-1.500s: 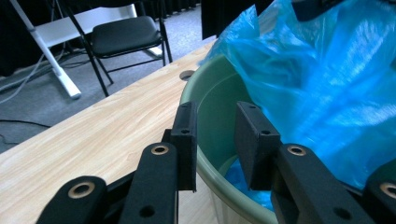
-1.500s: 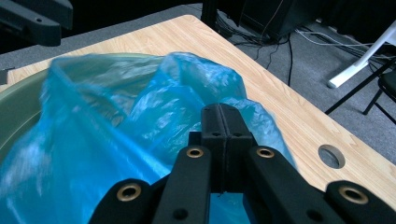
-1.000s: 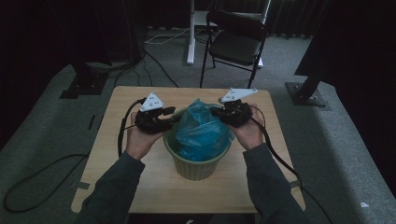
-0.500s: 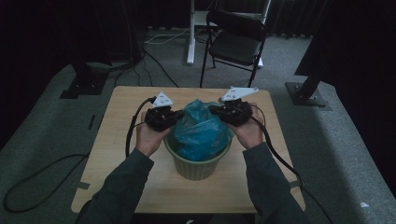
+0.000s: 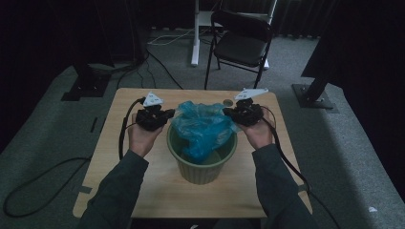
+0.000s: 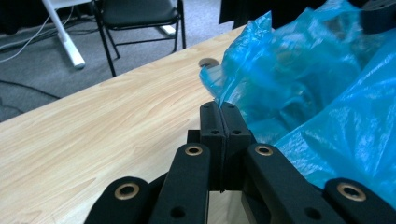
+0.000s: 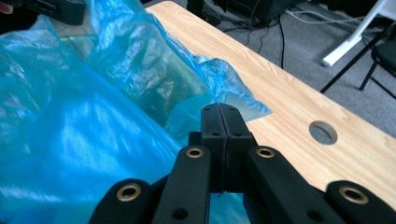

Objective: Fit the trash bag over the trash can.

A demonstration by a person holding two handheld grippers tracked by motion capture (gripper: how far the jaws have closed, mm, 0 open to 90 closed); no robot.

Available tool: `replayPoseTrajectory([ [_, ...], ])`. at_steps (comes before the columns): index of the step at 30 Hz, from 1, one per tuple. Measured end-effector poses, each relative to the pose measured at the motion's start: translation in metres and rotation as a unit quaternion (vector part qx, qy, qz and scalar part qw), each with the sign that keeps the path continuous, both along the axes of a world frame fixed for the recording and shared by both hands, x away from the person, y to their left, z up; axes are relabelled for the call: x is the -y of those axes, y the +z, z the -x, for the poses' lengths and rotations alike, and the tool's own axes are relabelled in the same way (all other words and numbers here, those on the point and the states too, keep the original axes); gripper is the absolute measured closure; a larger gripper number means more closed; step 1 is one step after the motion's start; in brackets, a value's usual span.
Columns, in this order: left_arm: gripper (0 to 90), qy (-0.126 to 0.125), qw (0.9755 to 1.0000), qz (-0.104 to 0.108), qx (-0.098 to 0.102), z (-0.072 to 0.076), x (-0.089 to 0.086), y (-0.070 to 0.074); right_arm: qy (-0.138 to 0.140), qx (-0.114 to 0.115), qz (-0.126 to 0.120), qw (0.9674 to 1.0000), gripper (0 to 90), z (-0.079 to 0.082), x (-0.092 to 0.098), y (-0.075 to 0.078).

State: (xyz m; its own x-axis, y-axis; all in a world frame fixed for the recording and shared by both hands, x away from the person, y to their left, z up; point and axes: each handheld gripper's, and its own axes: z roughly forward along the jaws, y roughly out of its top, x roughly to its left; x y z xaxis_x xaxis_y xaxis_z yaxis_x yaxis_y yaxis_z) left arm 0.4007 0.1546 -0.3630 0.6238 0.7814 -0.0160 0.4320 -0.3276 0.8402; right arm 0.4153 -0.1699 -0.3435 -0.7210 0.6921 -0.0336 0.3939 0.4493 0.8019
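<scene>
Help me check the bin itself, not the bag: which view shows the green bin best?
The high view: the green bin stands whole on the table, rim and wall visible, with the blue bag spilling from it. In both gripper views the bag covers the bin; at most a greenish tint shows through the plastic.

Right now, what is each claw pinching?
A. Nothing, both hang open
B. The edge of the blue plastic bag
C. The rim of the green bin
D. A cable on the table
B: the left claw and the right claw are each shut on the edge of the blue bag above the green bin.
</scene>
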Motion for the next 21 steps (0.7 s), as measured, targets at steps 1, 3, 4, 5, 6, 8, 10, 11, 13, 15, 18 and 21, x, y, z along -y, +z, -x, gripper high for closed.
replayPoseTrajectory([
  [1,89.5,0.003,1.0,0.002,-0.003,-0.002,-0.002,-0.003,-0.003,-0.003,-0.001,1.0,89.7,-0.001,0.001,-0.001],
  [3,89.5,0.006,1.0,-0.001,-0.008,-0.003,-0.003,-0.005,-0.008,-0.009,0.003,0.9999,89.8,-0.004,0.004,-0.004],
  [4,89.5,0.007,0.9999,-0.001,-0.01,-0.004,-0.003,-0.007,-0.011,-0.015,0.004,0.9998,89.8,-0.005,0.005,-0.007],
  [5,89.5,0.007,0.9999,-0.003,-0.012,-0.005,-0.004,-0.008,-0.011,-0.015,0.004,0.9998,89.8,-0.005,0.005,-0.007],
  [6,89.5,0.007,0.9998,-0.004,-0.016,-0.006,-0.005,-0.011,-0.015,-0.021,0.004,0.9997,89.7,-0.006,0.008,-0.01],
  [8,89.5,0.007,0.9998,-0.005,-0.018,-0.006,-0.006,-0.012,-0.018,-0.026,0.002,0.9995,89.8,-0.007,0.01,-0.012],
  [10,89.5,0.009,0.9997,-0.004,-0.021,-0.006,-0.007,-0.015,-0.019,-0.028,0.002,0.9994,89.7,-0.007,0.011,-0.013],
  [11,89.5,0.007,0.9997,-0.004,-0.022,-0.006,-0.008,-0.015,-0.02,-0.03,0.001,0.9993,89.8,-0.006,0.013,-0.015],
  [13,89.5,0.006,0.9997,-0.006,-0.025,-0.006,-0.009,-0.017,-0.021,-0.033,0.001,0.9992,89.8,-0.005,0.014,-0.015],
  [15,89.5,0.006,0.9996,-0.006,-0.028,-0.006,-0.01,-0.02,-0.023,-0.039,0.002,0.999,89.8,-0.004,0.017,-0.018],
  [18,89.5,0.004,0.9994,-0.006,-0.033,-0.005,-0.012,-0.023,-0.022,-0.044,0.003,0.9988,89.8,-0.002,0.019,-0.02],
  [21,89.4,0.004,0.9993,-0.001,-0.038,-0.003,-0.015,-0.027,-0.02,-0.048,0.005,0.9987,89.8,0.002,0.023,-0.023],
])
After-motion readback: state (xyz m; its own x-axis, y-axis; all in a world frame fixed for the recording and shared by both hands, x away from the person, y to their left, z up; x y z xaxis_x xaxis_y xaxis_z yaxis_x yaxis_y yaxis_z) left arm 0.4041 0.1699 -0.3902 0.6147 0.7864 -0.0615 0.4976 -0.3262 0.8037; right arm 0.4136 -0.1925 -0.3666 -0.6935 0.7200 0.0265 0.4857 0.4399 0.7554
